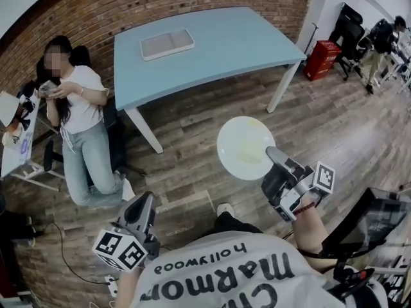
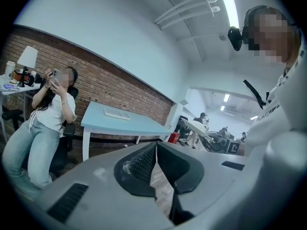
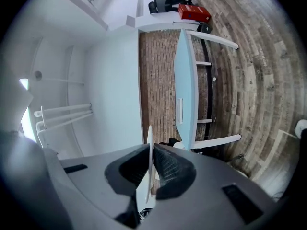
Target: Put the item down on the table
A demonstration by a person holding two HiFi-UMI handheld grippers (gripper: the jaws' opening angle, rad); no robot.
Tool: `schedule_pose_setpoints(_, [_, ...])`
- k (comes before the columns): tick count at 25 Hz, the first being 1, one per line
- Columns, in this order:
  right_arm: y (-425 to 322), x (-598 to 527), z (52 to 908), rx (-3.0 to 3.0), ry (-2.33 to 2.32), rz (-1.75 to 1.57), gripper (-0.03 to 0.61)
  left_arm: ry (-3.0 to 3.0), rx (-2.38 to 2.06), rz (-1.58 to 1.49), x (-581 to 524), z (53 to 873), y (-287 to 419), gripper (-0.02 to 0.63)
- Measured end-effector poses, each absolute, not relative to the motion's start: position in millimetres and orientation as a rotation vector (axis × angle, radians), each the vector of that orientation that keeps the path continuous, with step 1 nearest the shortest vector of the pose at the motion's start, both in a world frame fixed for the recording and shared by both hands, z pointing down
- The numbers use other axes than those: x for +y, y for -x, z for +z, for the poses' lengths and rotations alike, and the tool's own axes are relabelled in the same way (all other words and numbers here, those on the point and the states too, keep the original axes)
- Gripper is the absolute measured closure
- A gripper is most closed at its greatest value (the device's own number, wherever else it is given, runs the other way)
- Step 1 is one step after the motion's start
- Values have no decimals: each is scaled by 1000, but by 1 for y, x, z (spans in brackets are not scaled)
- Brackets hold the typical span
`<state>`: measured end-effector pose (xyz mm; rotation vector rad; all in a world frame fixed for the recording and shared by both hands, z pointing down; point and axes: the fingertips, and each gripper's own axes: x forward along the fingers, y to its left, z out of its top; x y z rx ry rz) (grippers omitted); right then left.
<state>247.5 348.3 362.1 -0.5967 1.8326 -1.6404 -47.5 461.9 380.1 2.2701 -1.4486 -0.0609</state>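
Note:
A round white plate (image 1: 244, 147) hangs in the air over the wooden floor, short of the light blue table (image 1: 218, 50). My right gripper (image 1: 272, 154) is shut on the plate's near rim. In the right gripper view the plate (image 3: 149, 150) shows edge-on, pinched between the two dark pads (image 3: 165, 169), and the table (image 3: 184, 80) lies ahead. My left gripper (image 1: 144, 203) is low at the left, shut with nothing in it. In the left gripper view its fingertips (image 2: 154, 147) touch, and the table (image 2: 120, 122) stands beyond them.
A flat white tray (image 1: 167, 43) lies on the table's far left part. A person in a white shirt (image 1: 80, 108) crouches left of the table, by a brick wall. A red box (image 1: 322, 58) and office chairs stand at the right.

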Motion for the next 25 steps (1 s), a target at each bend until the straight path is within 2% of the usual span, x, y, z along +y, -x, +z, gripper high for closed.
schedule_pose_setpoints(14, [-268, 202, 361, 1895, 537, -1701, 554, -2180, -1561, -112, 332, 376, 24, 600])
schedule_pose_setpoints(25, [-285, 147, 375, 1903, 494, -1724, 554, -2150, -1640, -90, 296, 384, 5, 600])
